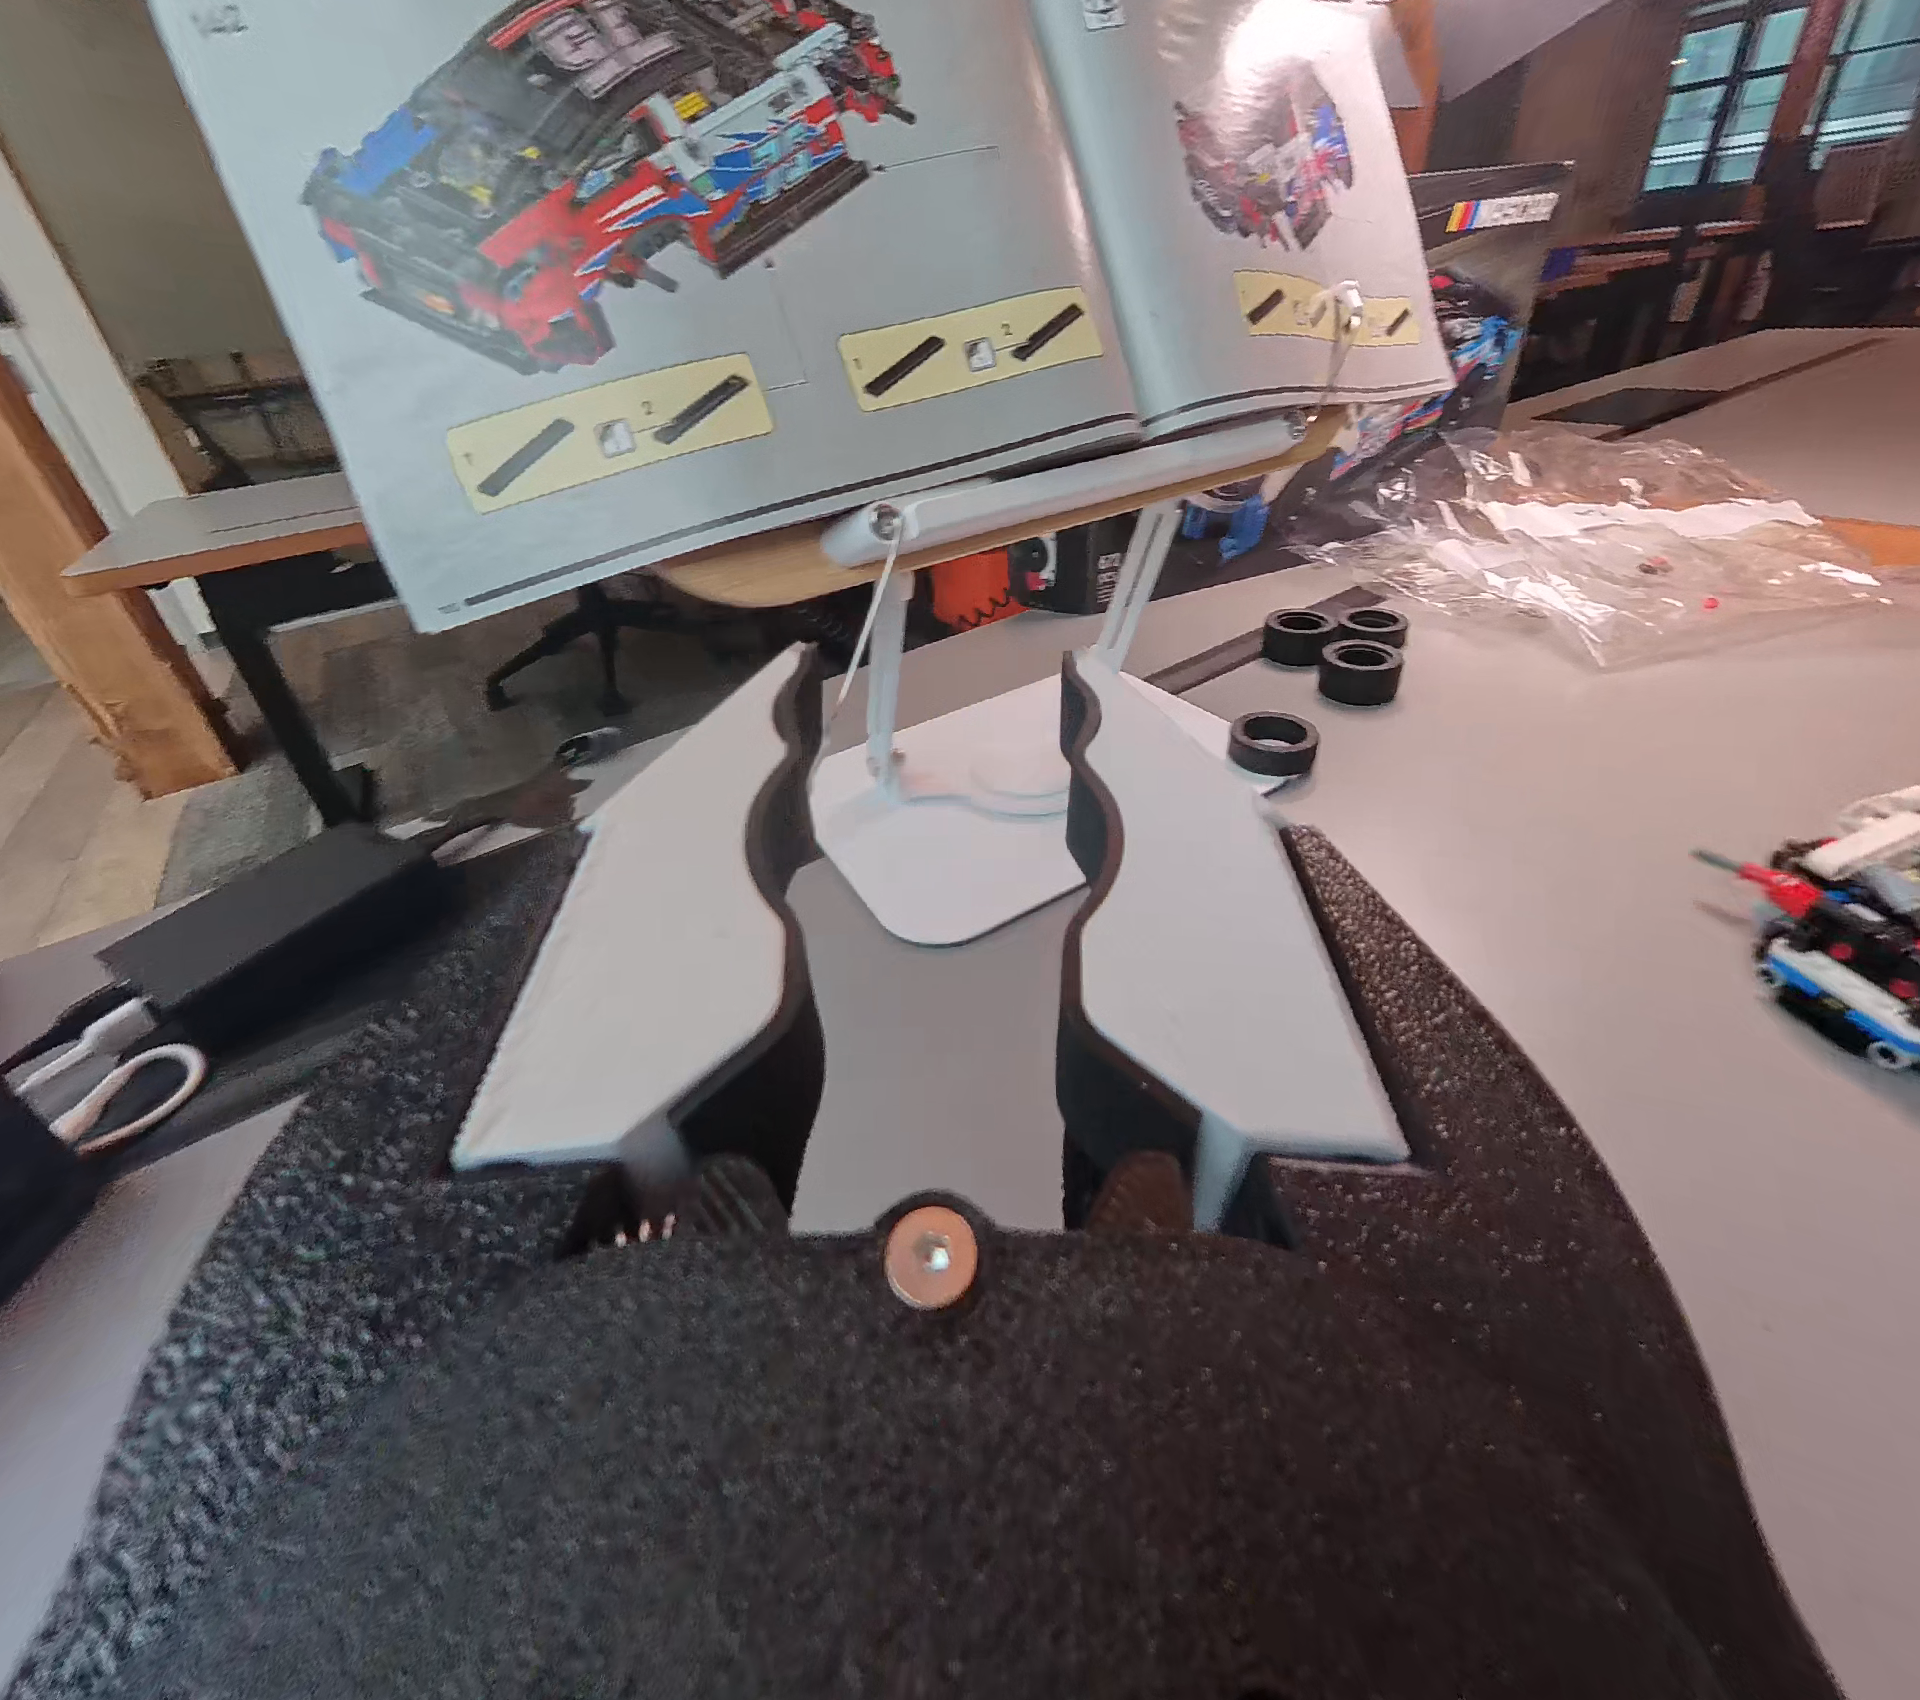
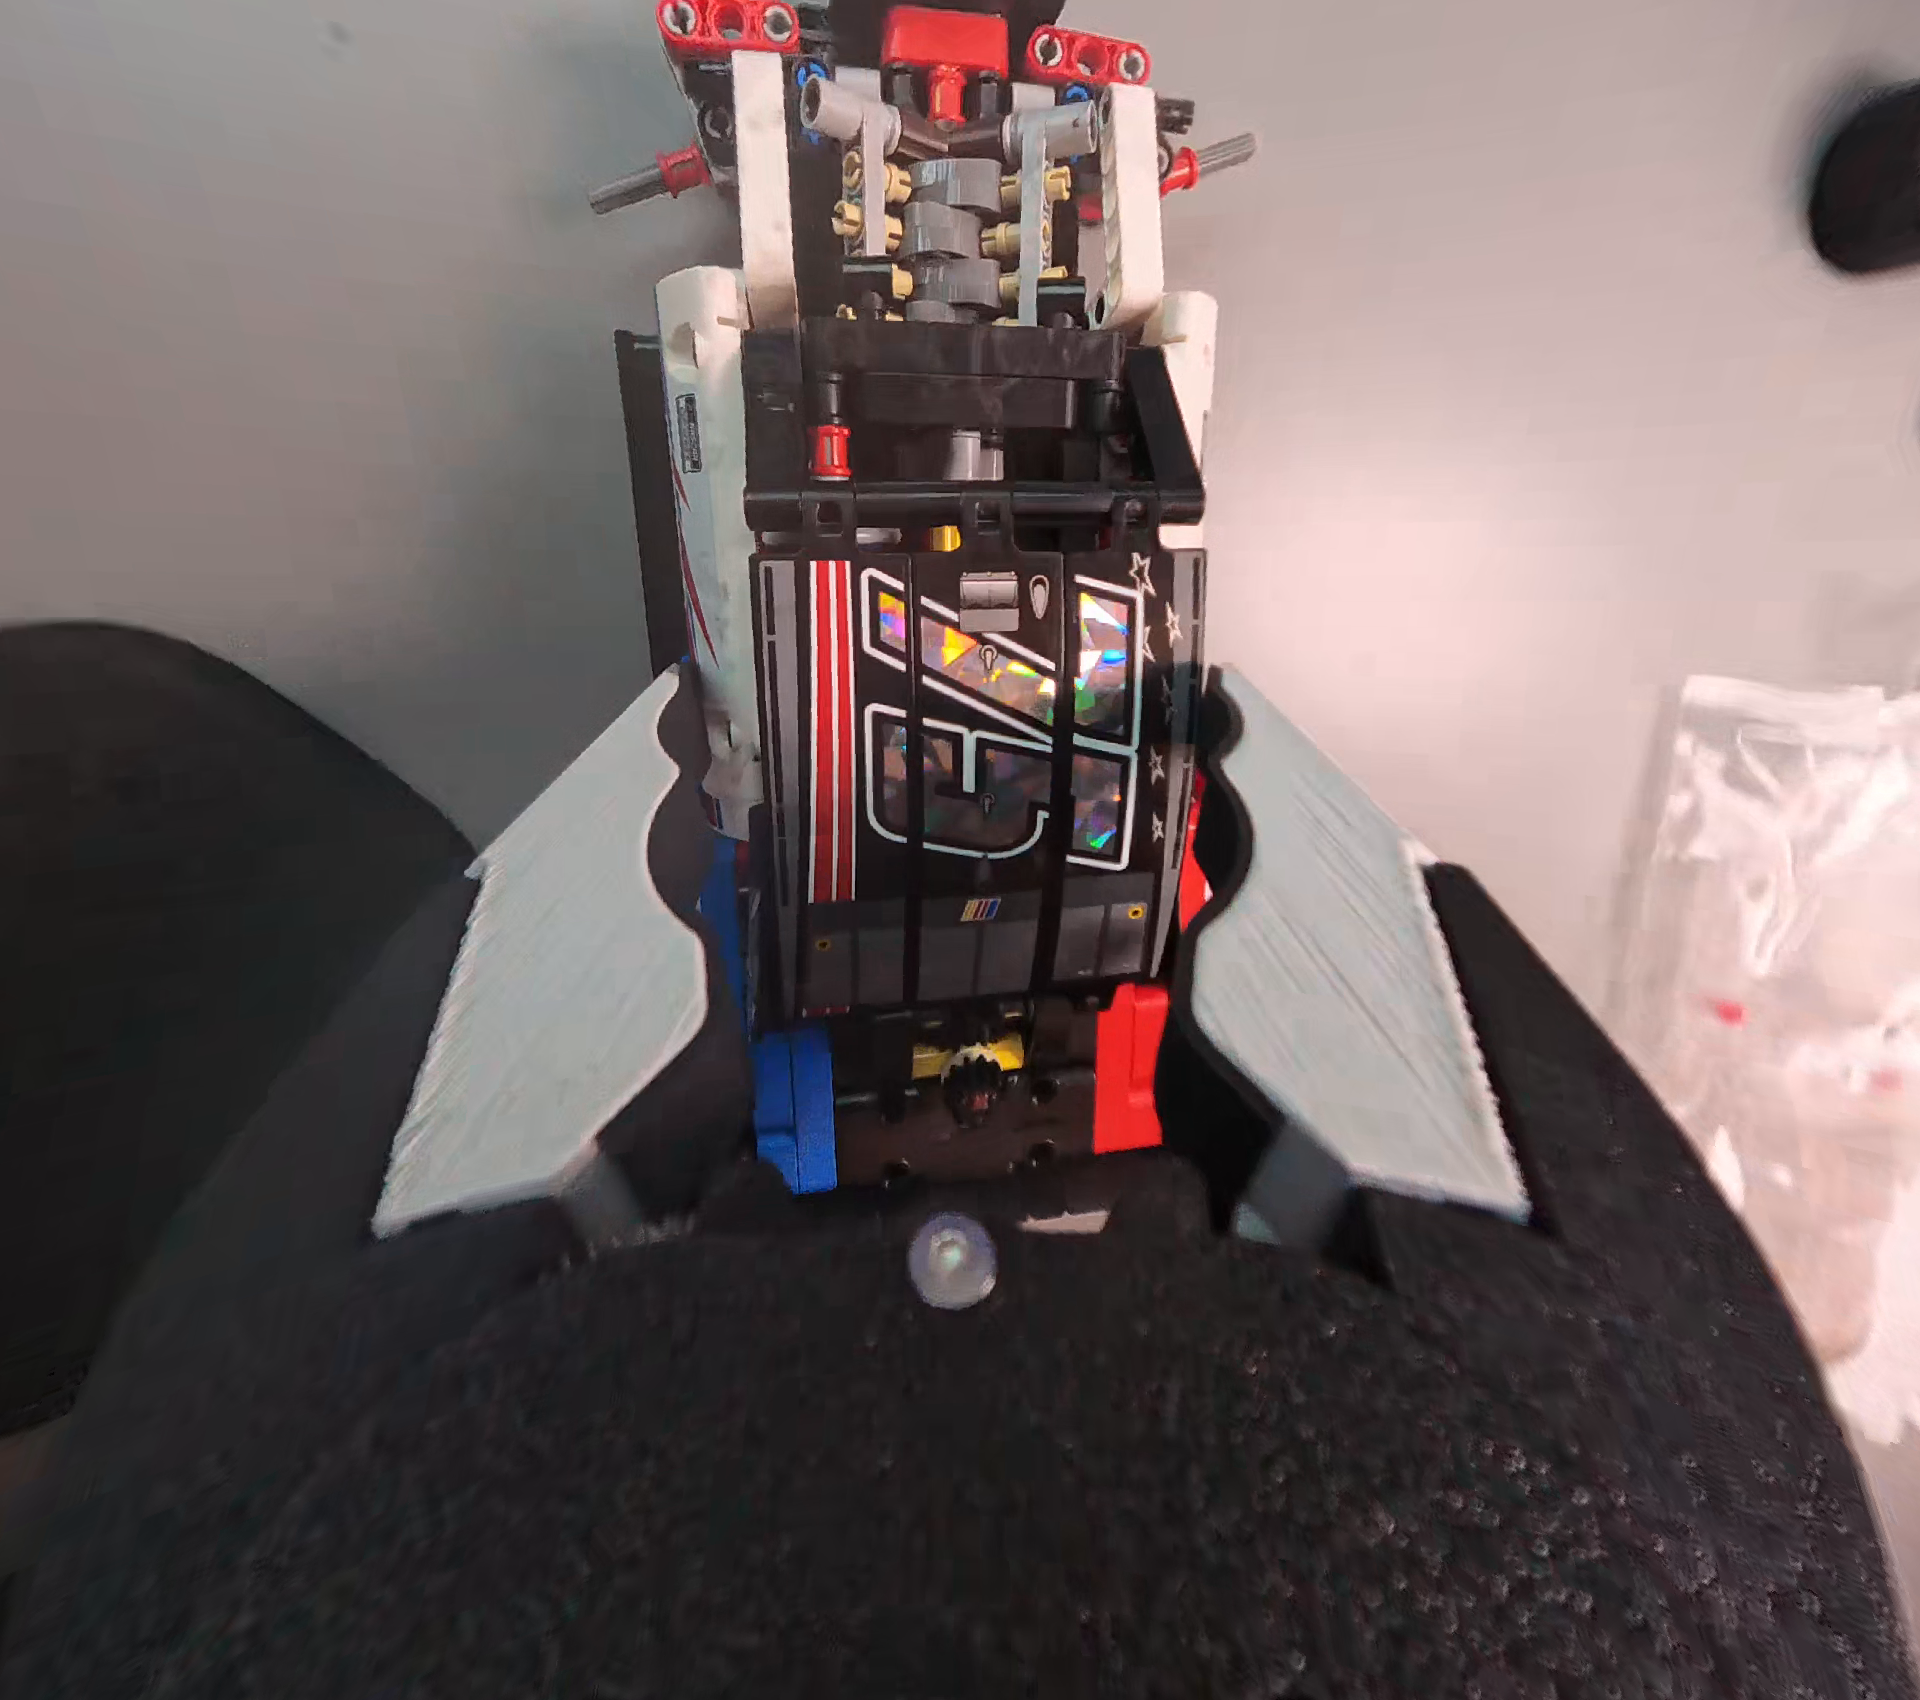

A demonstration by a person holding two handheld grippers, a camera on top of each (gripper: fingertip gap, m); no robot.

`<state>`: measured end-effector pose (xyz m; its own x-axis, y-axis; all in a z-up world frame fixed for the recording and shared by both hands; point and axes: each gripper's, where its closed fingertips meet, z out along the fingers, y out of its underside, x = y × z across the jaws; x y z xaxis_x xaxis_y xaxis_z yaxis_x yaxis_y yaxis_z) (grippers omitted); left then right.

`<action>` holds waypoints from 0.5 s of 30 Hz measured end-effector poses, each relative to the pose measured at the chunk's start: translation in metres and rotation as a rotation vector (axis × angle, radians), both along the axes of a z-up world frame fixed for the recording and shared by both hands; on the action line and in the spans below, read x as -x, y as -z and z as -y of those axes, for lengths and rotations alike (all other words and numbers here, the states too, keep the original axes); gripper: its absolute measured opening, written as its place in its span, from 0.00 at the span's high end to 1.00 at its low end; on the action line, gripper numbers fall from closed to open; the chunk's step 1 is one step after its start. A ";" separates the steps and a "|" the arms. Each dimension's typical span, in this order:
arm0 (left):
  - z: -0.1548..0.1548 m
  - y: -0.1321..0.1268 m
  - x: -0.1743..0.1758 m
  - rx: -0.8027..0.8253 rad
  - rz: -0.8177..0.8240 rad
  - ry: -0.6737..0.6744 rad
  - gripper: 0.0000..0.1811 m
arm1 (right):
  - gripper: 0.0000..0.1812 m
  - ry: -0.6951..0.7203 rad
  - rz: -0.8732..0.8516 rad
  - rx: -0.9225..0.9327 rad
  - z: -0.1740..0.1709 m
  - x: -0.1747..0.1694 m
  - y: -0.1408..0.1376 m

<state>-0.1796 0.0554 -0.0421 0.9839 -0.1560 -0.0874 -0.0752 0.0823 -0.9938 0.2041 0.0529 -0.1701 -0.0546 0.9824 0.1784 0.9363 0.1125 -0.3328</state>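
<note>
My right gripper (image 2: 951, 720) is shut on a brick-built race car (image 2: 945, 528). Its jaws press the sides of the black roof panel, and the car's open engine end points away from me over the grey table (image 2: 312, 196). The same car shows at the right edge of the left wrist view (image 1: 1839, 954). My left gripper (image 1: 930, 694) is open and empty above the table. It faces an open instruction booklet (image 1: 644, 216) on a white stand (image 1: 935, 861). Several black tyres (image 1: 1335, 648) lie right of the stand.
Clear plastic bags lie at the far right of the table (image 1: 1579, 538) and beside the car (image 2: 1787, 1027). A printed box (image 1: 1475, 320) stands behind the booklet. White-handled scissors (image 1: 125, 1089) and a black box (image 1: 270, 933) lie at the left. A dark tyre (image 2: 1870, 185) is blurred at the right. The left gripper's tips are roughly 40 cm from the right gripper's.
</note>
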 end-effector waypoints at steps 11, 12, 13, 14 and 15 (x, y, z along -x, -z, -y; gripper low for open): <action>0.050 0.047 -0.136 0.247 -0.132 0.609 0.62 | 0.53 -0.350 -0.248 -0.081 0.026 0.172 -0.013; 0.054 0.055 -0.137 0.281 -0.137 0.623 0.60 | 0.56 -0.348 -0.294 -0.090 0.027 0.178 -0.021; 0.058 0.063 -0.136 0.313 -0.139 0.632 0.57 | 0.56 -0.336 -0.347 -0.084 0.028 0.181 -0.029; 0.061 0.069 -0.134 0.341 -0.139 0.639 0.55 | 0.56 -0.312 -0.395 -0.078 0.028 0.181 -0.036; 0.064 0.074 -0.131 0.364 -0.142 0.640 0.55 | 0.56 -0.283 -0.434 -0.077 0.027 0.178 -0.041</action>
<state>-0.0490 -0.0084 -0.1159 0.6743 -0.7373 -0.0398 -0.2524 -0.1795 -0.9508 0.0261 0.0259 -0.1289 -0.2210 0.9231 0.3147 0.6432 0.3805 -0.6645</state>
